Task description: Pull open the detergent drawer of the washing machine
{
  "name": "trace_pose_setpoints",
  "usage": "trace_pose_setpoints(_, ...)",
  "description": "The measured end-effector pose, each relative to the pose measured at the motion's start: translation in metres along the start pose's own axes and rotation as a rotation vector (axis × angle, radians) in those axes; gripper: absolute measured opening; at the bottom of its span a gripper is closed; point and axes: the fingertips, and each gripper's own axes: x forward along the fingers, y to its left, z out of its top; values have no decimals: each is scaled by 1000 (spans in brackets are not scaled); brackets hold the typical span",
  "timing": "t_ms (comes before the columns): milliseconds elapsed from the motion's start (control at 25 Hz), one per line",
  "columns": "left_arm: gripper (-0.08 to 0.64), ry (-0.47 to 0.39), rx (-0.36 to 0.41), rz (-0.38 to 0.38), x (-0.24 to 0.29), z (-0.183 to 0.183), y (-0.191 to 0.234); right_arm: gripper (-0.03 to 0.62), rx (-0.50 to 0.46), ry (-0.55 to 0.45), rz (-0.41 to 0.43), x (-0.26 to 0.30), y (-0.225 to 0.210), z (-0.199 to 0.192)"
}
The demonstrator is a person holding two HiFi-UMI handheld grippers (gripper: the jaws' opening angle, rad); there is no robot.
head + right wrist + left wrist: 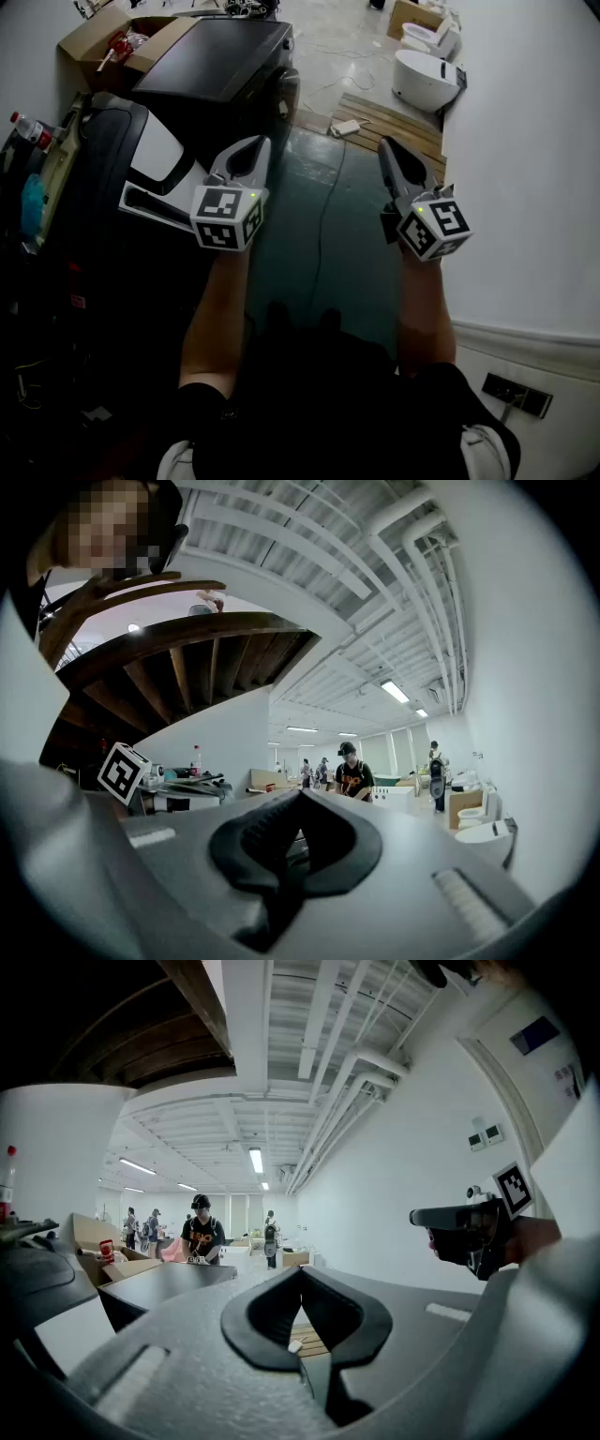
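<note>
- Head view looks steeply down from close above the left gripper (255,142) and right gripper (387,143) onto the floor (319,253).
- Each gripper view faces level along its own jaws into the hall; both share the distant person in black (201,1232).

We are in a big open workshop hall: a washing machine (220,61) at twelve o'clock, loose toilets (427,80) at one, cardboard boxes (103,33) at eleven, bare ceiling pipes (366,1058) overhead, people (202,1234) standing beyond.
</note>
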Motion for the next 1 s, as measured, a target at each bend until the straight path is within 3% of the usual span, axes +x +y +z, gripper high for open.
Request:
trace_pose_setpoints(520,11,27,1,-33,-6,-5,-60,0,110,-32,-12,-57,-28,-9)
trace_pose_setpoints(800,11,2,-4,-30,-12,2,-104,2,111,-30,76,-95,-26,-6)
trace_pose_setpoints(1000,11,20,-13,-15,-16,-5,-117,2,139,-4,90,-105,-31,-13)
